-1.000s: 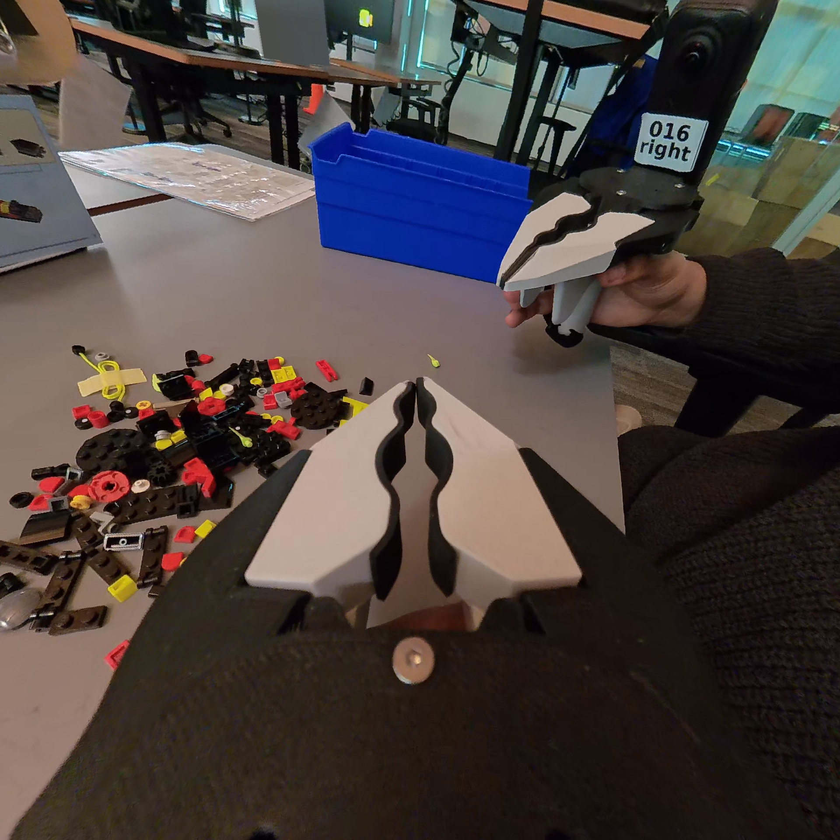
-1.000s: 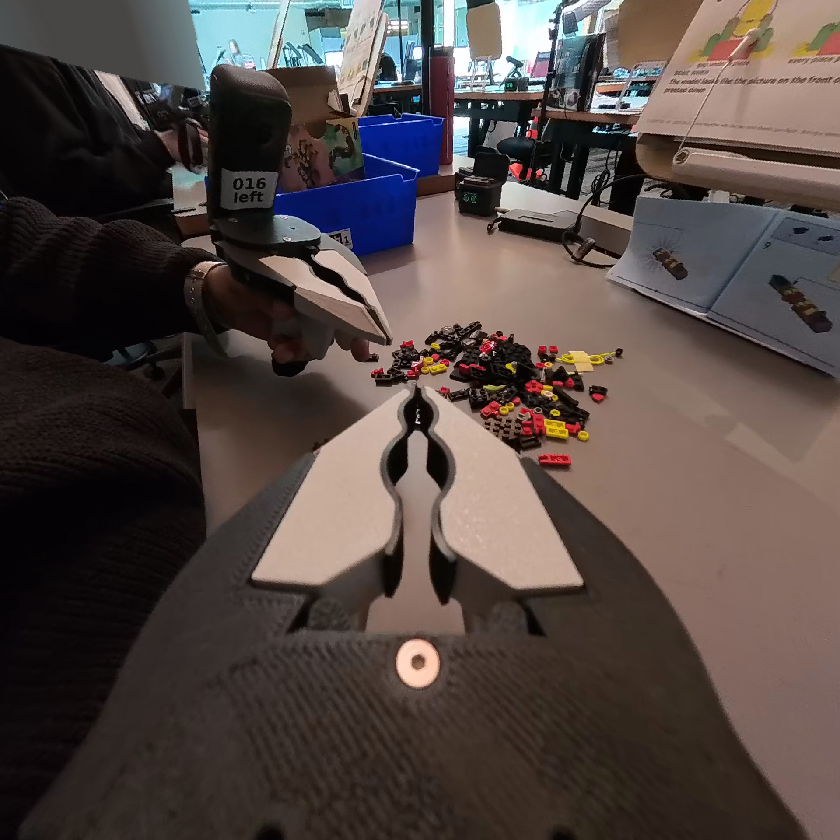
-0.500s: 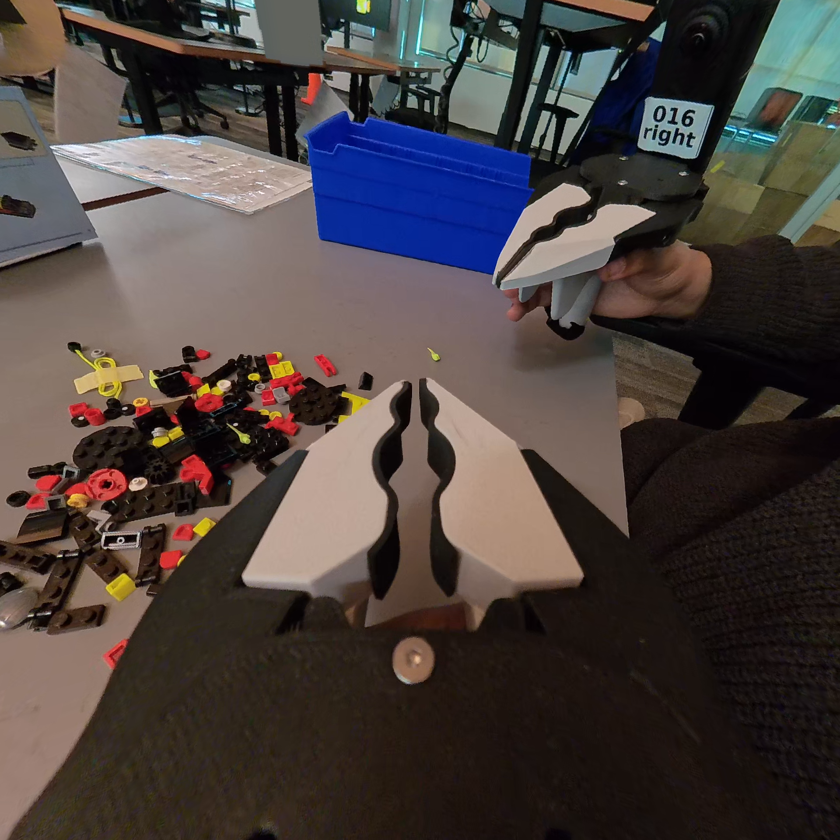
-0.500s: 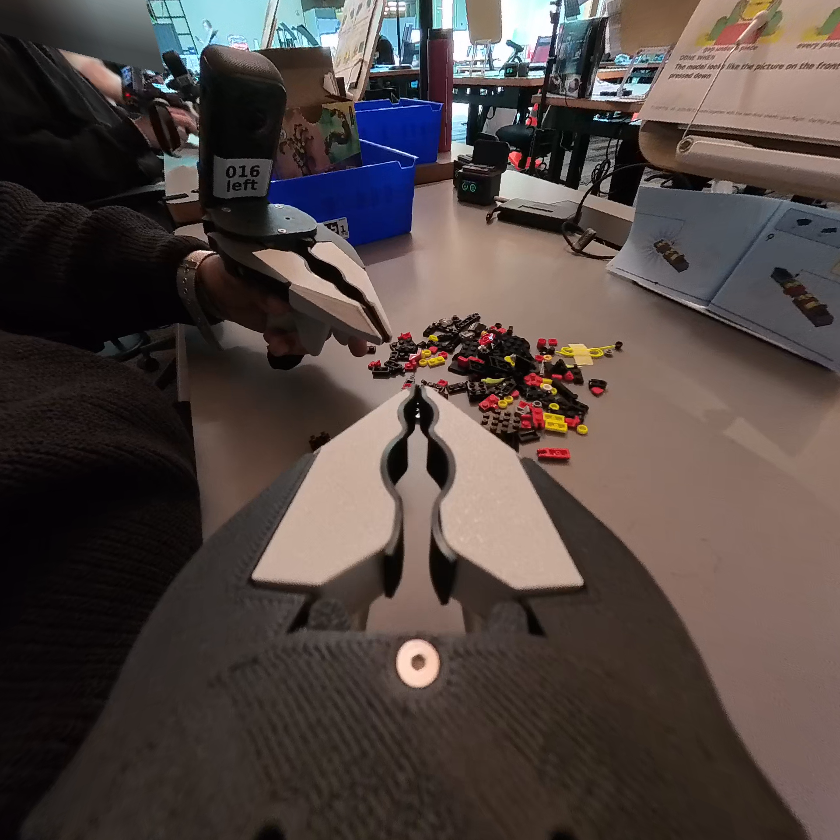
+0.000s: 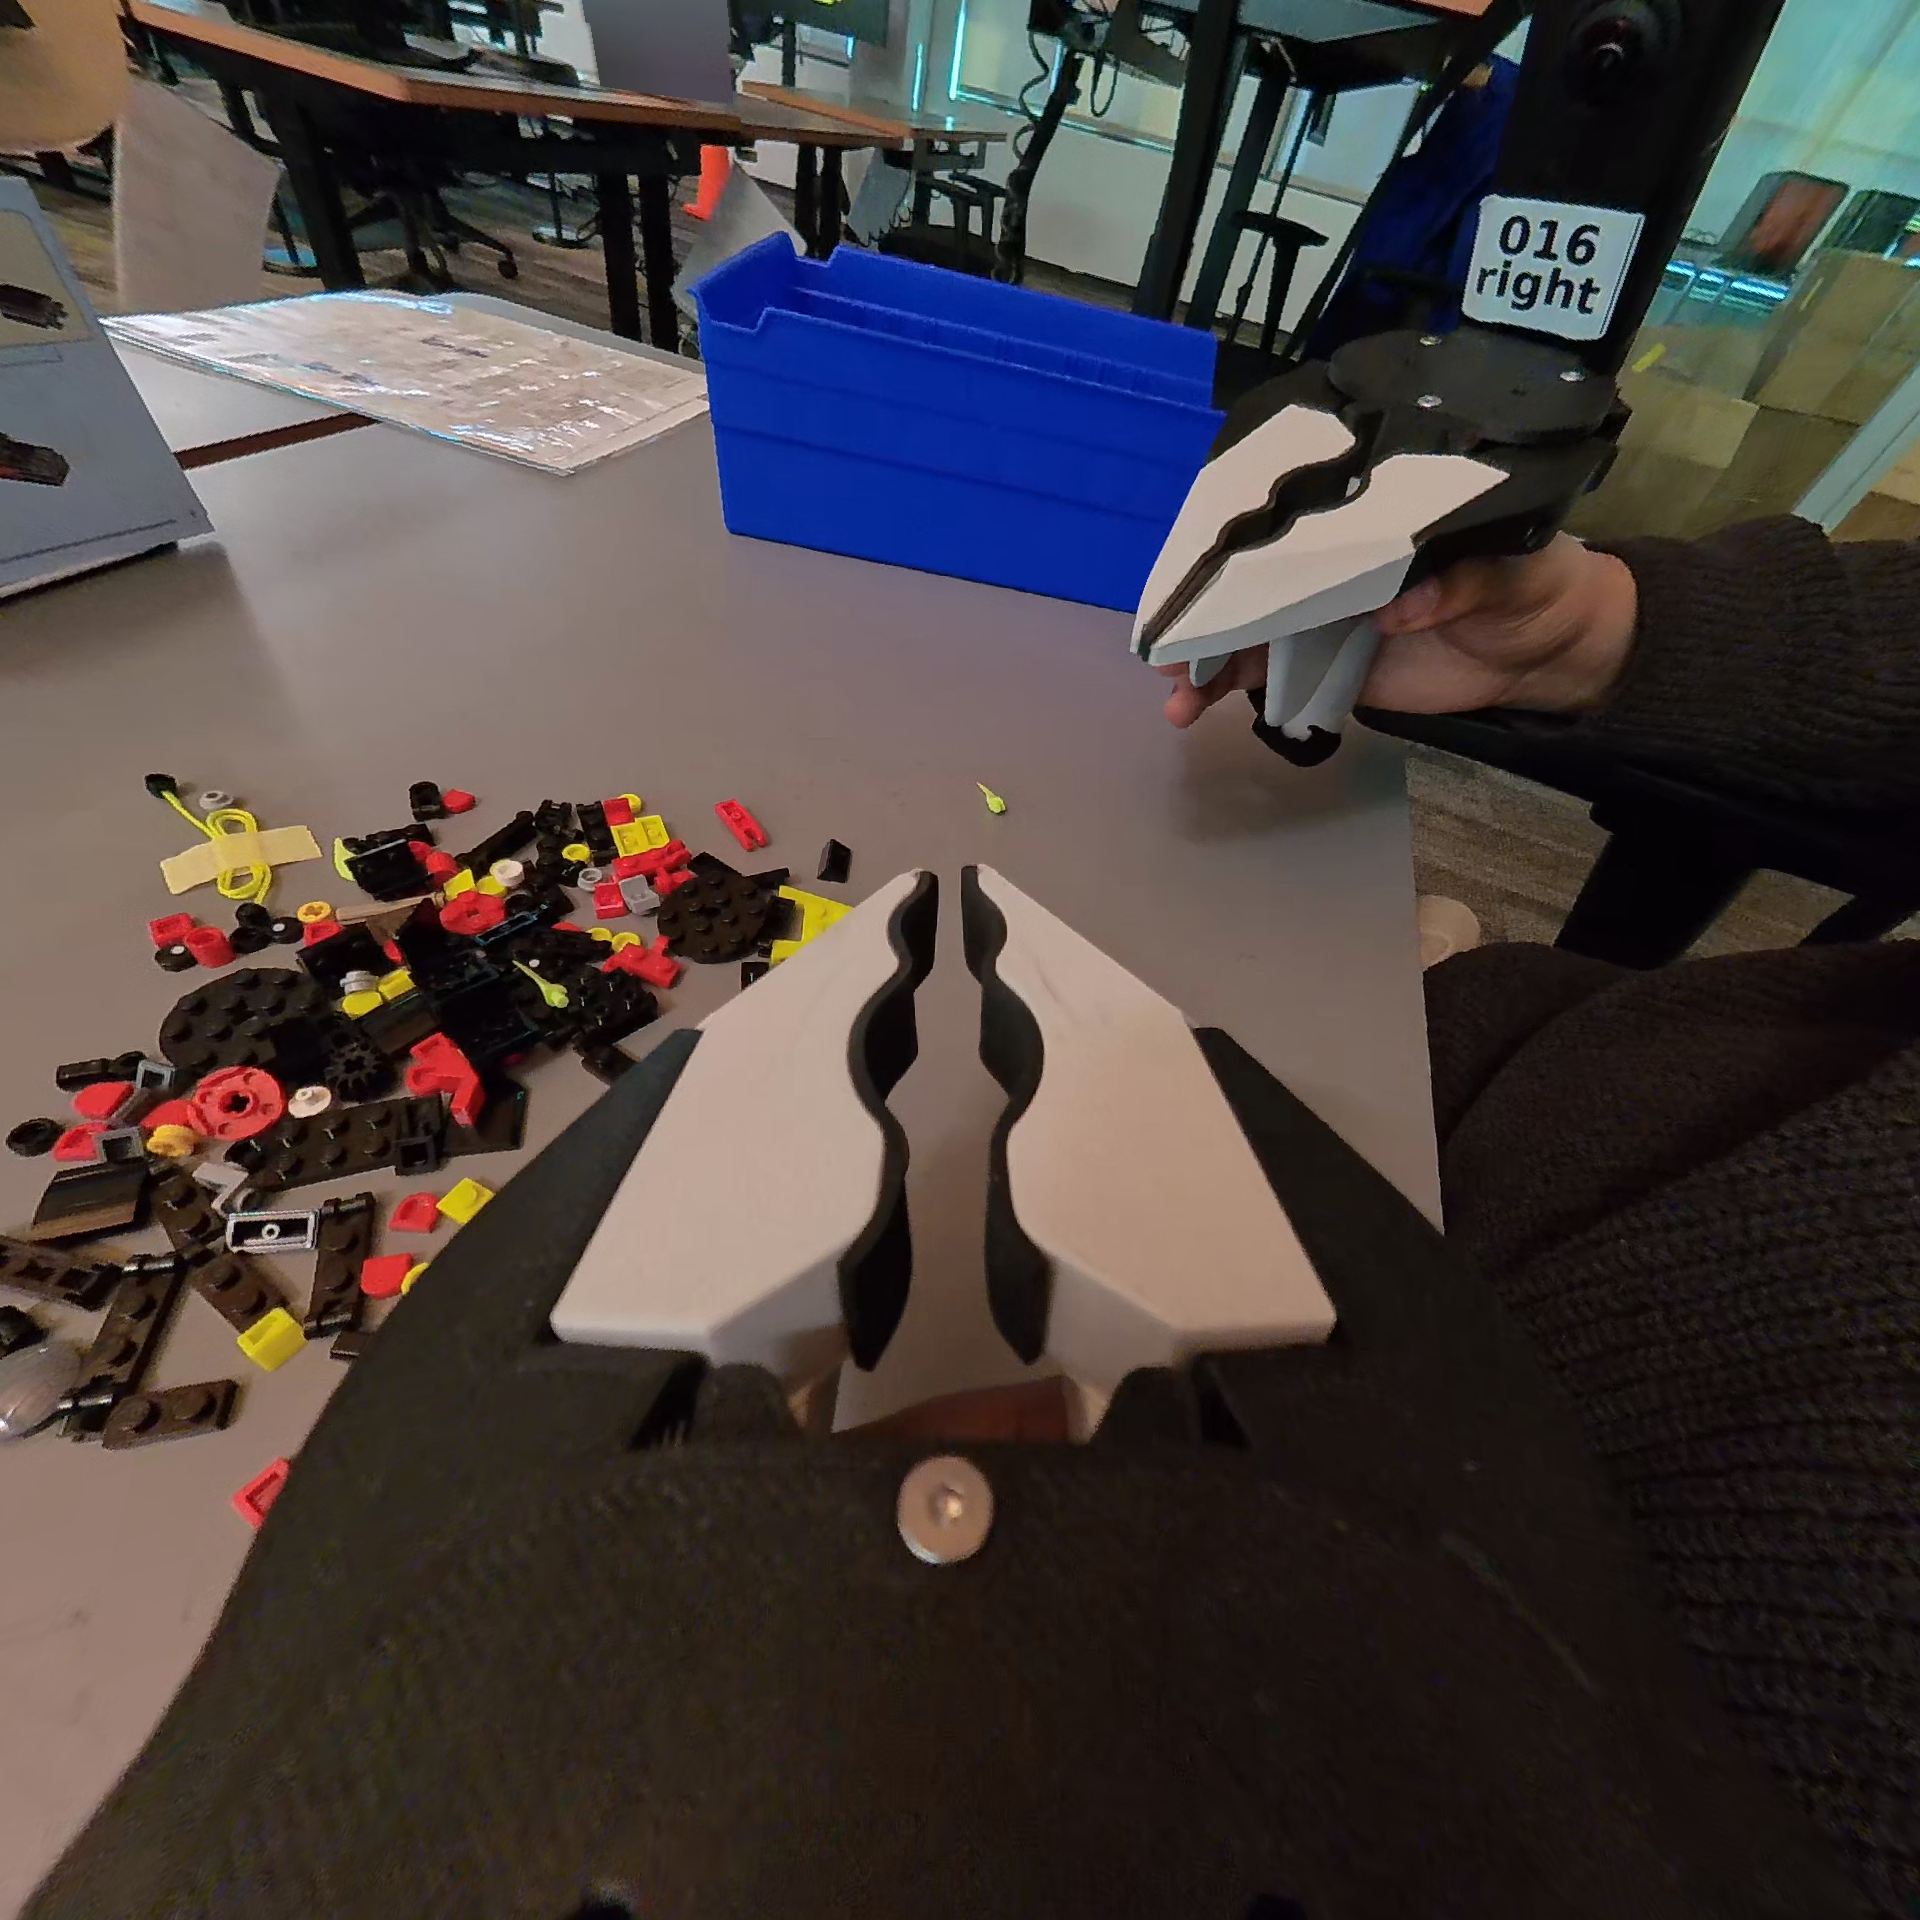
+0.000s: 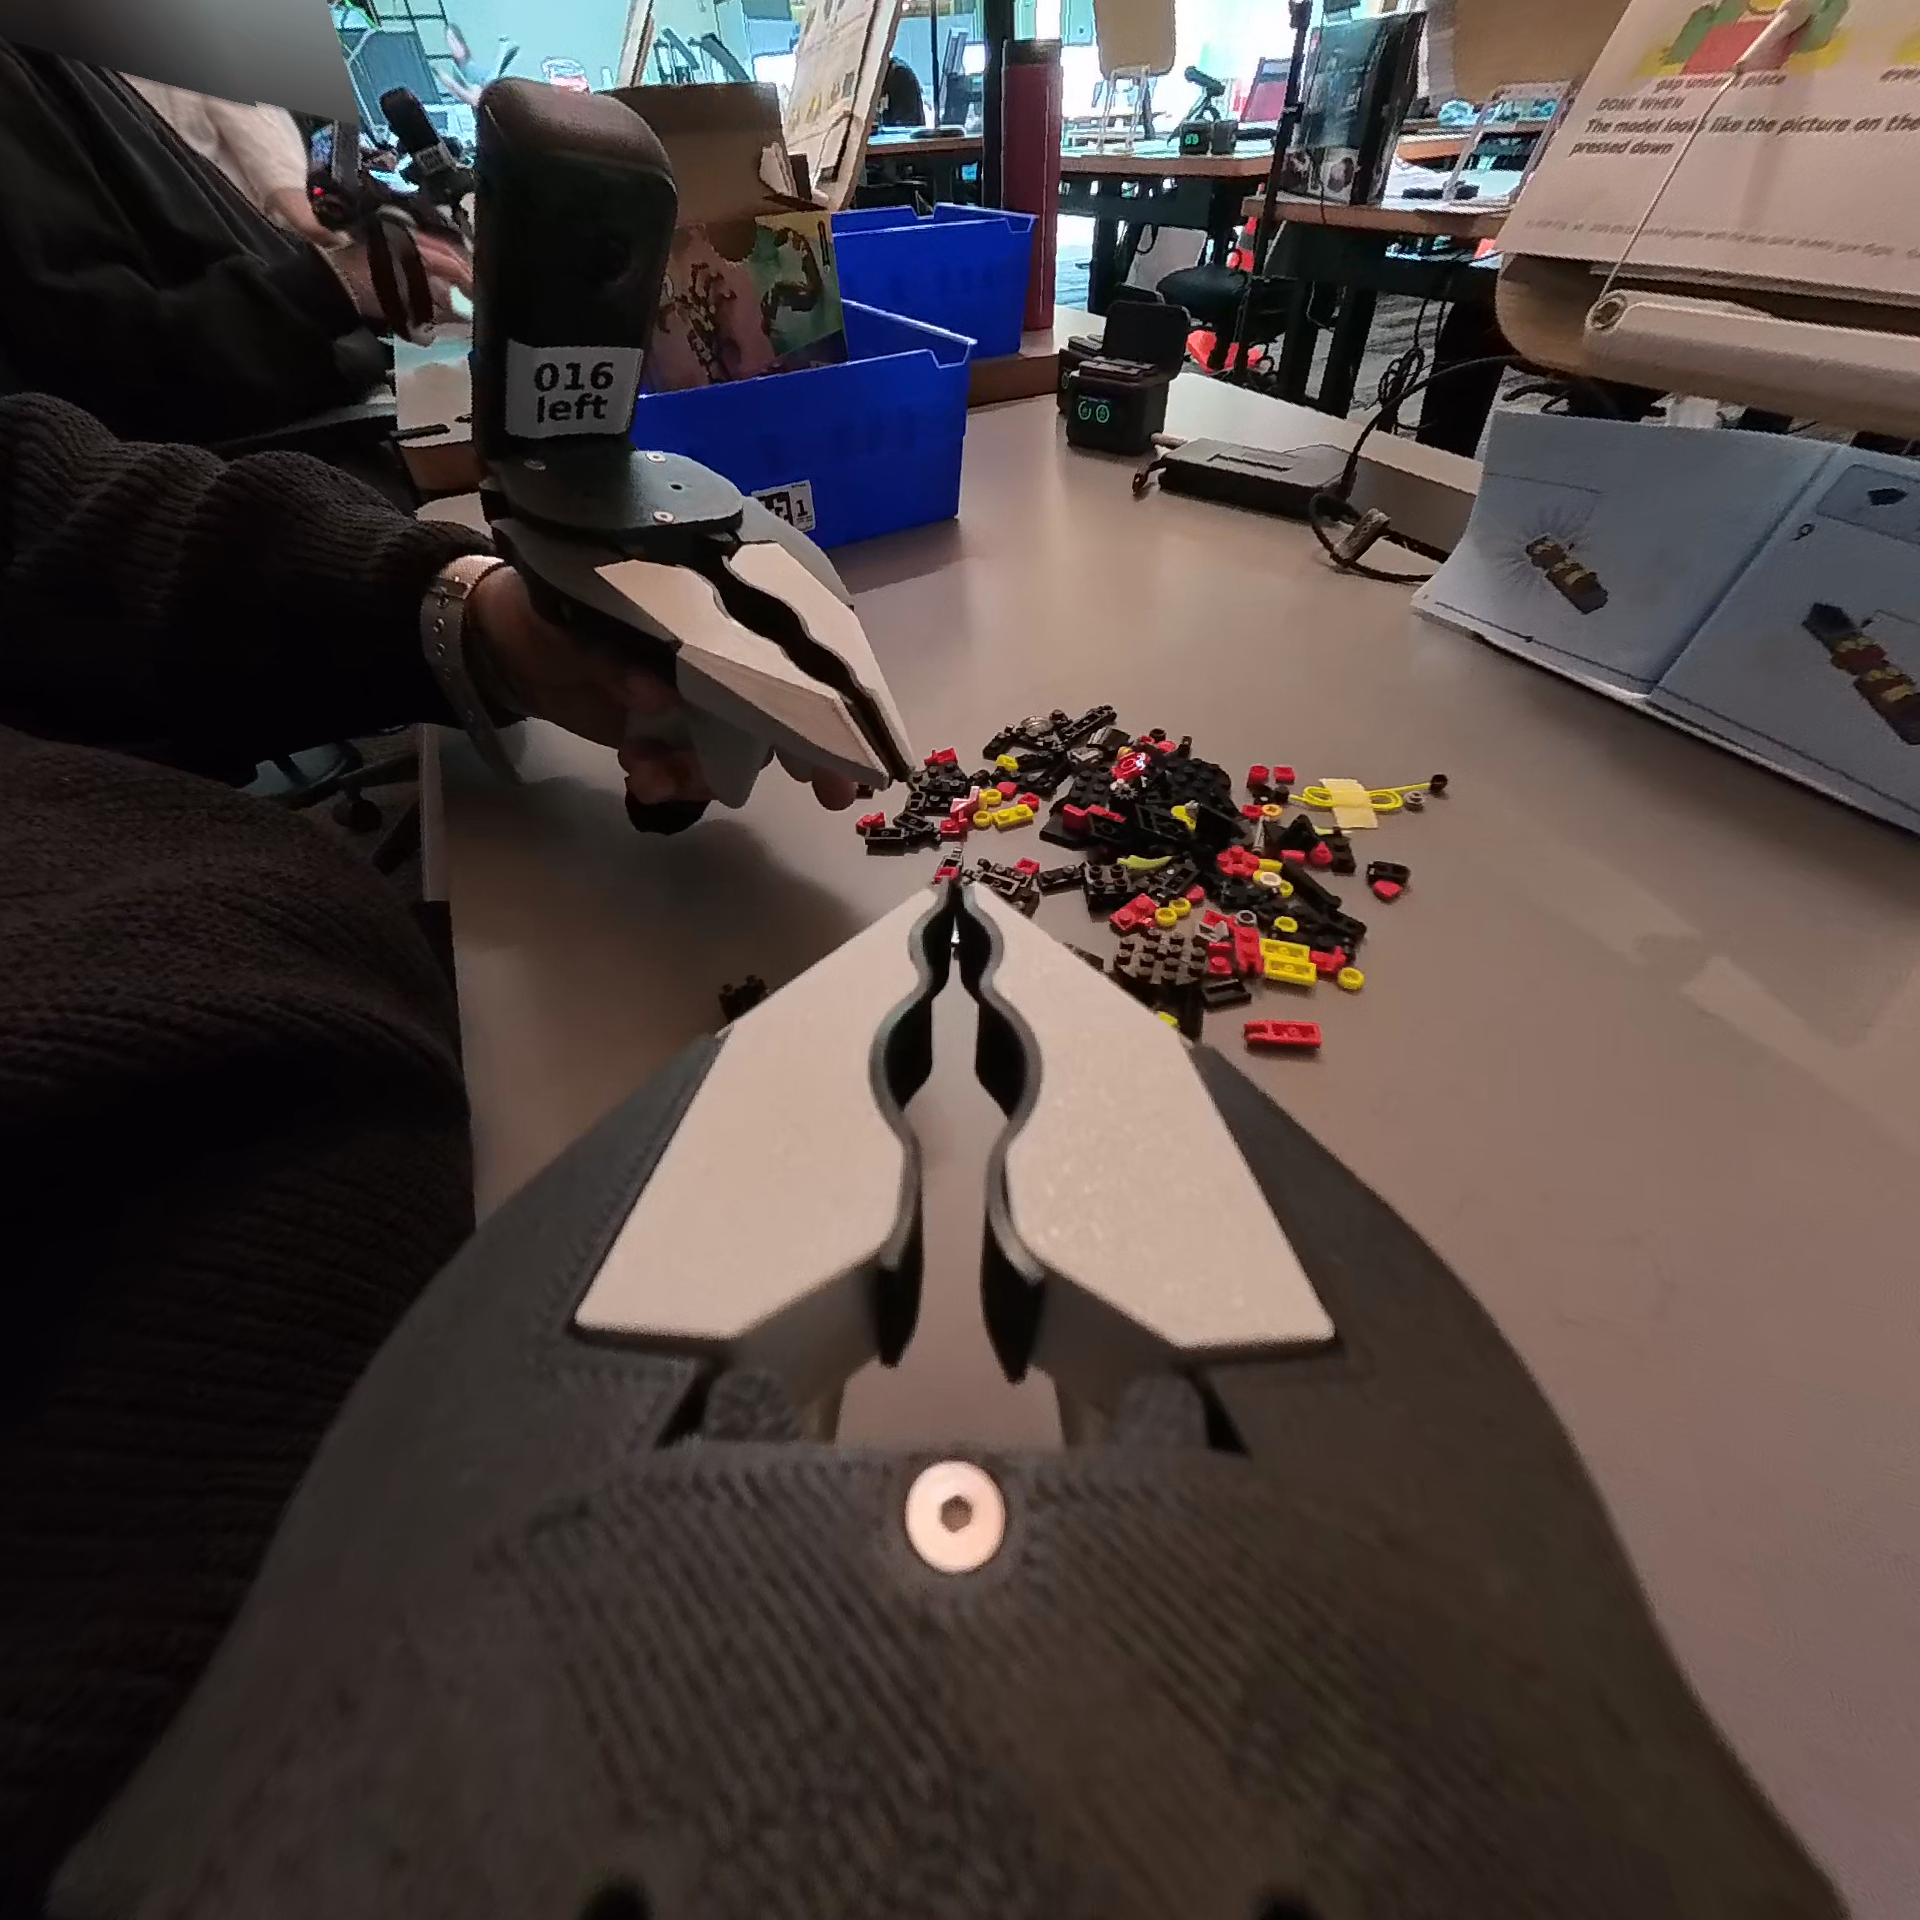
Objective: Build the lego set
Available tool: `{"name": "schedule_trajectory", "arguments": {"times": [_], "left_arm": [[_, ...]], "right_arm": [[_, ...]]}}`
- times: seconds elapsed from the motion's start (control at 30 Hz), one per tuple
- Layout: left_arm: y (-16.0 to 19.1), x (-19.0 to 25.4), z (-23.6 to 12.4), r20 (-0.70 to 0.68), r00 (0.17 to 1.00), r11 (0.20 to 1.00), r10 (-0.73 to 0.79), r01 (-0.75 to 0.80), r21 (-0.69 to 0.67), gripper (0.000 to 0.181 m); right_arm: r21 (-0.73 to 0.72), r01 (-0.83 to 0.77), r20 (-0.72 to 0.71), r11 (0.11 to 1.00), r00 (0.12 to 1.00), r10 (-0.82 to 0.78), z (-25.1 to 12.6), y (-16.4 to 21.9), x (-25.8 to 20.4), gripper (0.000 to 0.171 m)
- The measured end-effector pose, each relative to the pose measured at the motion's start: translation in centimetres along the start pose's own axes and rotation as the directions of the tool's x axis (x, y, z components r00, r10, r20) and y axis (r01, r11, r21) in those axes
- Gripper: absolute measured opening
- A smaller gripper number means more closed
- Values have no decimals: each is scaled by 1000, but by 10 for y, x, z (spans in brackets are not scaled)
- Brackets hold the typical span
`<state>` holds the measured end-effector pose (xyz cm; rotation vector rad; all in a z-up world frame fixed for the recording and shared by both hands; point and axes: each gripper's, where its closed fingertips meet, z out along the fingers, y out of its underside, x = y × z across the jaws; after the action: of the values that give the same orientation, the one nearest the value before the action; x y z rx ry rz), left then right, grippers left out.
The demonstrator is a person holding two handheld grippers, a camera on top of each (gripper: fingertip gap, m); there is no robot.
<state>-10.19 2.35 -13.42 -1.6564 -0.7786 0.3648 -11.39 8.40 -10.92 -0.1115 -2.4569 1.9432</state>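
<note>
Grey tabletop (image 5: 644, 623) fills both views. Blue bin (image 5: 956, 457) sits upper centre of the left wrist view; an open instruction booklet (image 6: 1714, 603) lies at the right edge of the right wrist view.

Loose lego pieces (image 6: 1143, 862), black, red and yellow, lie scattered in one patch: centre of the right wrist view, lower left of the left wrist view. None joined yet as far as can be seen; build looks to be at its start.

Left hand-held gripper (image 5: 948, 878): fingertips a narrow slit apart, nothing between them. In the right wrist view its tip hangs at the near-left edge of the patch, just above the pieces; contact cannot be told.

Right hand-held gripper (image 6: 954, 902): tips almost closed, only a sliver of gap, empty. It is held off to the side, clear of the patch.

Key relation: the patch lies ahead and left of the left gripper's tips, spreading away toward the booklet. The left one is plainly nearer, so it is likely to make the first pick. A lone red plate (image 6: 1283, 1032) lies apart on the right gripper's side.
</note>
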Motion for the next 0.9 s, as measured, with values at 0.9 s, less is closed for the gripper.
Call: {"name": "schedule_trajectory", "arguments": {"times": [0.9], "left_arm": [[-6, -13, -2, 88, 996, 1000, 5, -8, 27, 18]], "right_arm": [[-19, 10, -3, 1000, 1000, -10, 1, 3, 0, 0]]}}
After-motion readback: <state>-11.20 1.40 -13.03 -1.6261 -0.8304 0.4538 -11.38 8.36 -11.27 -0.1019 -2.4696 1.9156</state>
